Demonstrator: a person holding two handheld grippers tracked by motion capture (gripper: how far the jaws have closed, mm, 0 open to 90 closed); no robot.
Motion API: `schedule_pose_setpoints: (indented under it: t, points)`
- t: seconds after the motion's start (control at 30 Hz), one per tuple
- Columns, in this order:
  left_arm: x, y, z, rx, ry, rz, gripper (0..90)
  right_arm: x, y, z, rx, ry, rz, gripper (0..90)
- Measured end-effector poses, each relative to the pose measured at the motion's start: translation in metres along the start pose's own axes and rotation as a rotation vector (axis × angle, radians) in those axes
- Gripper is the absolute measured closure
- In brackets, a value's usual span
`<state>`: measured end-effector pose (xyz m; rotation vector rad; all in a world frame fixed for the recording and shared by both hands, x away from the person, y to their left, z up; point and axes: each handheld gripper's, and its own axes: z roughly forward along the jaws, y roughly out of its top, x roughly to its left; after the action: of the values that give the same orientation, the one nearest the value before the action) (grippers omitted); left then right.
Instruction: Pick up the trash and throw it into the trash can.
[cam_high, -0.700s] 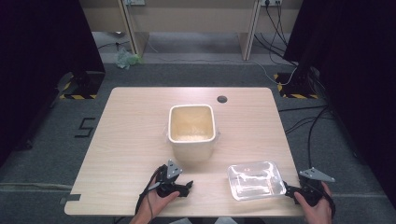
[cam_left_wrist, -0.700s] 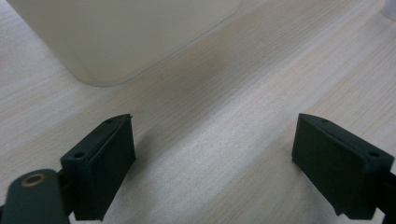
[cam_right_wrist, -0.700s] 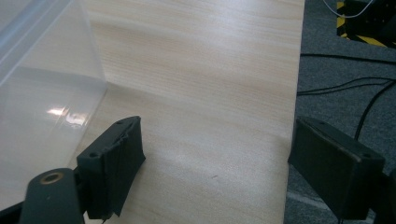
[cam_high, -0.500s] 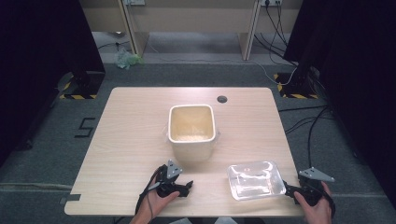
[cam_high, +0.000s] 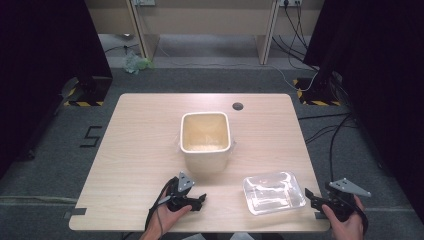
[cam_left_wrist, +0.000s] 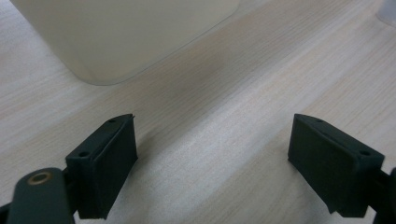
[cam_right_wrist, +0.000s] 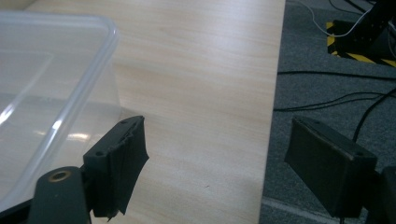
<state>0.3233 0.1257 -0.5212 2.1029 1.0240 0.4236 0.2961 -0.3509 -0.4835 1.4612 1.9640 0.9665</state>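
Pale wood-grain covers the table (cam_high: 135, 150), the biggest thing in the high view, with a small dark round cap (cam_high: 238, 106) near its far edge at about one o'clock from the centre. At the centre stands the cream tub (cam_high: 205, 141), upright and open-topped, with a pale layer lying in its bottom. Toward five o'clock from it, near the front edge and apart from the tub, sits the clear plastic tray (cam_high: 273, 192), empty as far as can be told. The left gripper (cam_high: 192, 201) lies low on the wood at six o'clock from the tub, the person's hand wrapped round it from below; its jaws stand well apart with nothing between them, and in the left gripper view they frame bare wood with the tub's wall (cam_left_wrist: 126, 37) just ahead. The right gripper (cam_high: 314, 200) hangs off the table's right edge at three o'clock from the tray — jaws parted, nothing held, its near jaw just beside the tray's corner (cam_right_wrist: 60, 93) in the right gripper view, though whether it touches is unclear. The step in hand looks like taking hold of the tray: best to slide the right jaws squarely over the rim wall, one inside and one outside, before closing — a skewed bite on thin clear plastic could buckle or slip.
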Motion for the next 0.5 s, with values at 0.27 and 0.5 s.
schedule_pose_setpoints:
  t: [0.27,0.5]
  points:
    - [-0.029,0.005,0.003,-0.014,-0.068,0.040,15.9,0.018,0.013,-0.015,-0.062,0.053,-0.020,21.4]
    - [-0.045,0.011,0.011,-0.014,-0.104,0.072,16.5,0.033,0.021,-0.018,-0.090,0.141,-0.024,21.0]
